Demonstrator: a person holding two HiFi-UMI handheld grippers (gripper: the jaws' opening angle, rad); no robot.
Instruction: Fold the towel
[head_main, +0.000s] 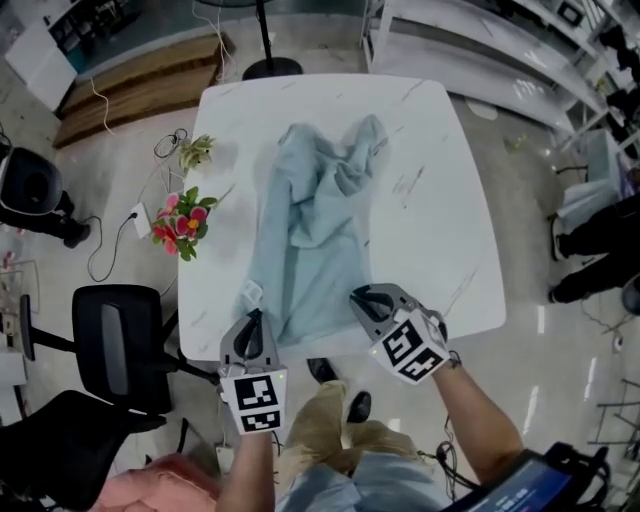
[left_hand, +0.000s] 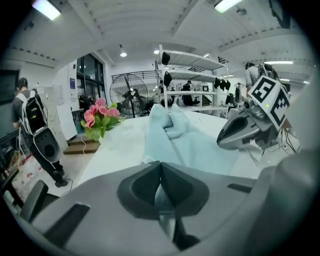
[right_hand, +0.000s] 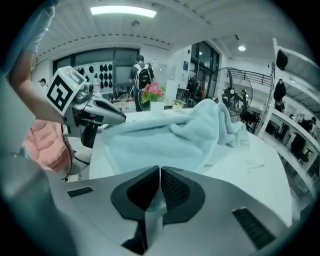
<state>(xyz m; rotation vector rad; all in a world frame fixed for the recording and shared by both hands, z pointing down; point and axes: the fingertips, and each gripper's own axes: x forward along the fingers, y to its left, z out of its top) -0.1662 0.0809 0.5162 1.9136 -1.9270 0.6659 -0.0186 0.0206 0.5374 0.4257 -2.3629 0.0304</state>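
Light blue towel (head_main: 320, 230) lies crumpled lengthwise on white table (head_main: 440, 200). Left gripper (head_main: 256, 320) clamps its near left corner; right gripper (head_main: 360, 299) clamps the near right corner, jaws closed on fabric.

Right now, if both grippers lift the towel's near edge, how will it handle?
Likely floppy: the towel lies bunched and creased at its far end, so it should sag between the left gripper and right gripper. Probably light, since it looks thin. Its soft nap probably won't slip.
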